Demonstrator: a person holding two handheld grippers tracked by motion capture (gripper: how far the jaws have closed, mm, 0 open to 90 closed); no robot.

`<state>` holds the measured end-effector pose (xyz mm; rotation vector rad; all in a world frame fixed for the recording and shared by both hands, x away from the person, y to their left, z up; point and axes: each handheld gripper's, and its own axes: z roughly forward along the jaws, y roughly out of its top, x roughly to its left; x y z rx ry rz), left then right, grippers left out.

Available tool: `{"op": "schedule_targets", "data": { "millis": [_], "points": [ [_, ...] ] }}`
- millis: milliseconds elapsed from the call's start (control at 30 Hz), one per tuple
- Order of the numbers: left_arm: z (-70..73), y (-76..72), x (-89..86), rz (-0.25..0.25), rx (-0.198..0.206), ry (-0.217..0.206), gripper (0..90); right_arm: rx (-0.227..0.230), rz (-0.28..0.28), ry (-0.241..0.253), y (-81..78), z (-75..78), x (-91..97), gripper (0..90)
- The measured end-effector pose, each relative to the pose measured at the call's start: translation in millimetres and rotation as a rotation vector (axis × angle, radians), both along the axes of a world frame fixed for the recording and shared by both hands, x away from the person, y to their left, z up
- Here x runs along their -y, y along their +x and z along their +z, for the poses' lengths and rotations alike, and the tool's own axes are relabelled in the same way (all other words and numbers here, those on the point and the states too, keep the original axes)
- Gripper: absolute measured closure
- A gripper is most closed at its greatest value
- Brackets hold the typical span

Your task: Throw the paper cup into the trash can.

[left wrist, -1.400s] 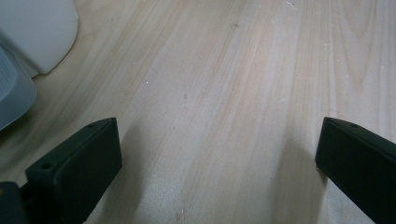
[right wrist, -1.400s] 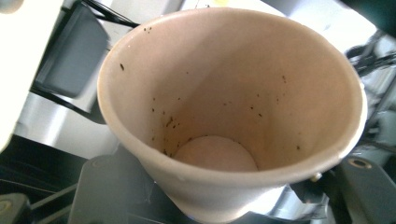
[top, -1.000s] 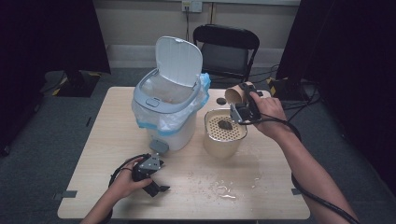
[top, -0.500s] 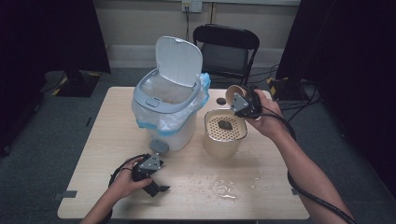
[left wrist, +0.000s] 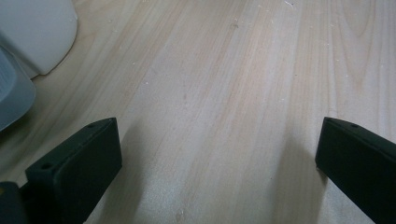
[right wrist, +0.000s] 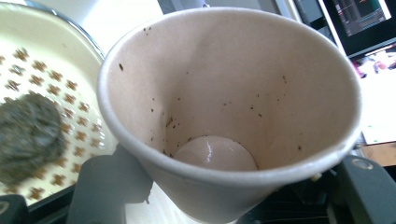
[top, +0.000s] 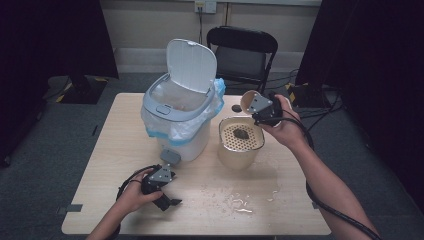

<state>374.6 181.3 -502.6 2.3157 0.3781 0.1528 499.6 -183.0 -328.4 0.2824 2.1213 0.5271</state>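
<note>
The right gripper (top: 256, 107) is clenched on a light brown paper cup (right wrist: 229, 107), its black jaws pressing the cup's outer wall from two sides near the base. In the high view the cup (top: 248, 101) hangs tipped on its side, at about one o'clock above the cream plastic strainer bucket (top: 241, 150), which stands just right of the white lidded bin lined with a clear blue-edged bag (top: 181, 120). Inside the cup only dark specks cling to the wall and the pale bottom is bare, so it looks emptied and should weigh next to nothing. Thin paper like this is soft: its rim already looks slightly out of round, and a harder squeeze would likely crumple it, while a damp wall could let it slide. The stiffest place to hold seems to be low on the wall beside the bottom disc, where the jaws sit now. A dark wet clump (top: 241, 133) lies on the strainer's perforated plate. The left gripper (top: 161, 186) rests at seven o'clock on the pale wooden table (left wrist: 224, 84), jaws spread wide with nothing between them.
</note>
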Motion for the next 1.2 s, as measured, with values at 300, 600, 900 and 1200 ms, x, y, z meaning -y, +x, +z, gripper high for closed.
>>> {"op": "schedule_targets", "data": {
  "millis": [300, 600, 900, 1200],
  "points": [
    [0.0, 0.0, -0.1, 0.001, 0.000, 0.002, 0.0, -0.093, 0.001, 0.102, 2.5, 1.3, -6.1, 36.3],
    [0.1, 0.1, -0.1, 0.000, 0.000, 0.003, 0.0, -0.176, -0.019, 0.223, 6.0, 8.6, -6.1, 36.2],
    [0.2, 0.2, -0.3, -0.002, -0.002, 0.004, 0.0, -0.243, -0.033, 0.295, 9.8, 15.4, -5.4, 36.1],
    [0.2, 0.1, -0.2, -0.002, -0.002, 0.003, 0.0, -0.302, -0.032, 0.357, 13.2, 17.0, -3.4, 36.0]
  ]
}}
